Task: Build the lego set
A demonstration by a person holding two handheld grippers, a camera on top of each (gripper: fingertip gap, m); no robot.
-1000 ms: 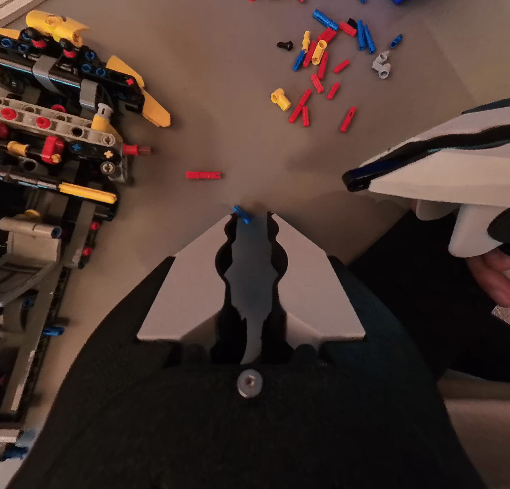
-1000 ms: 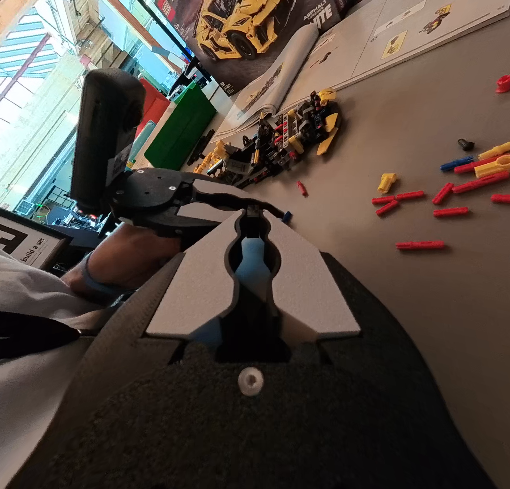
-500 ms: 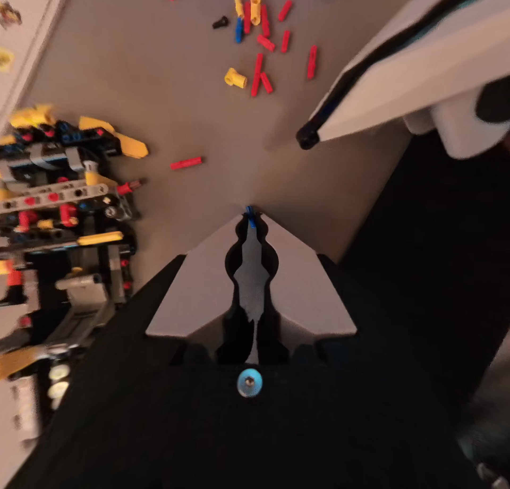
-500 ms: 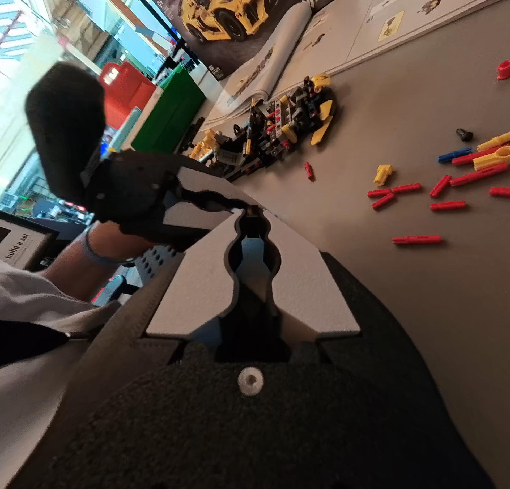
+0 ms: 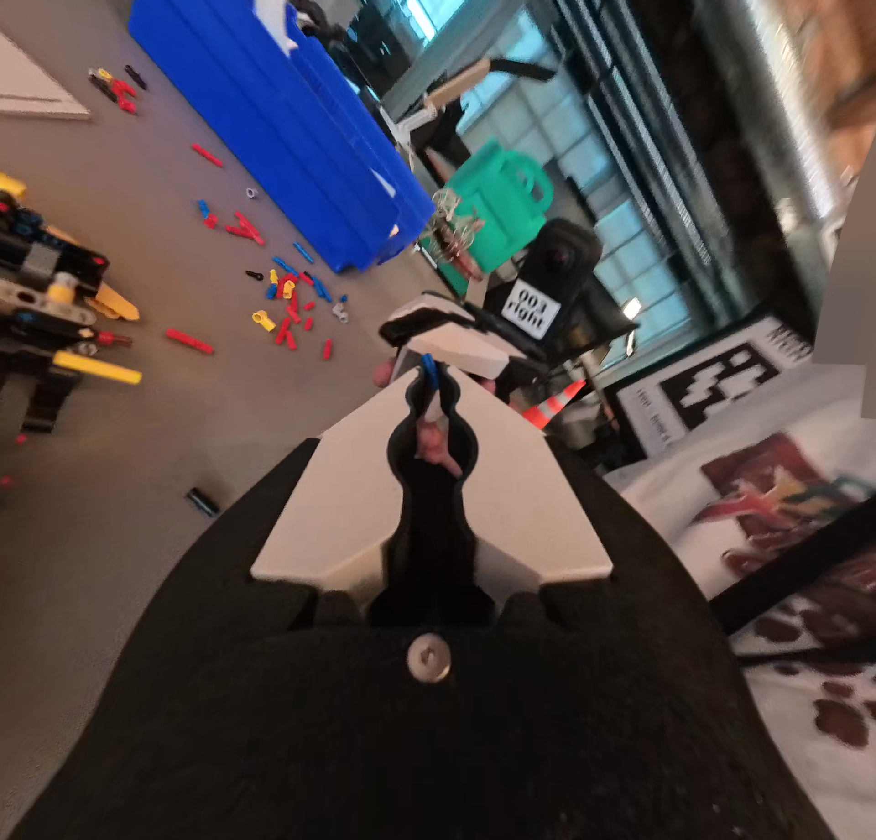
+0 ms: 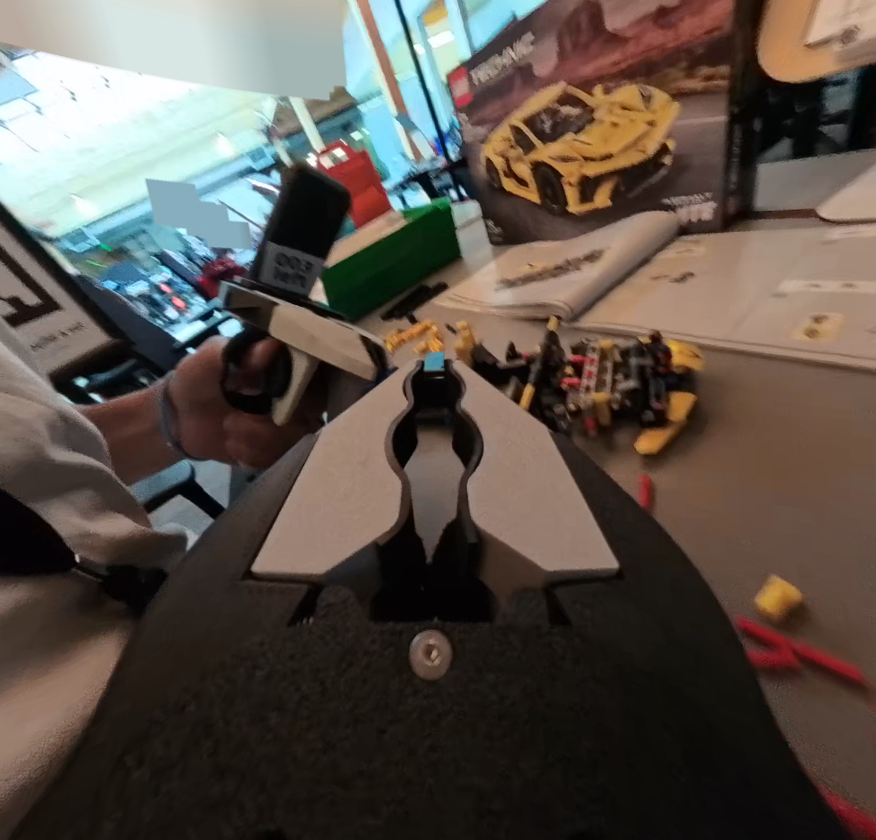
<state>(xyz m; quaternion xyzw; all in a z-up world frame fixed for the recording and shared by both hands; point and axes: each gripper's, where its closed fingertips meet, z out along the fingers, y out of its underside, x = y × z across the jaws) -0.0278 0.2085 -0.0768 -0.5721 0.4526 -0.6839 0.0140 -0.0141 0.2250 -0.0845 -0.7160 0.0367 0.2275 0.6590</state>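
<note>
1. Grey surface (image 5: 142,438) in a large glazed hall; both wrist views are tilted and partly blurred.
2. Blue bin (image 5: 265,120) lies on the surface at its far side in the left wrist view.
3. Set box (image 6: 602,120) showing a yellow car stands upright at the back in the right wrist view, with an open instruction booklet (image 6: 583,267) lying just in front of it.
4. Partly built black-and-yellow lego car (image 6: 592,381) rests on the surface, near the booklet.
5. Left gripper (image 5: 430,378): raised off the surface, jaws pressed together and pinching a small blue pin (image 5: 429,370) that sticks out past the tips.
6. Right gripper (image 6: 433,367): jaws close together with a small blue piece (image 6: 434,361) at the tips; I cannot tell whether they grip it. The two grippers face each other, tips near.
7. A hand (image 6: 227,409) holds the left gripper's handle.
8. Loose red, blue and yellow pins (image 5: 294,300) are scattered between the car and the bin; a single red pin (image 5: 188,341) lies apart, nearer the car.
9. One small black pin (image 5: 203,502) lies alone near the left gripper's body.
</note>
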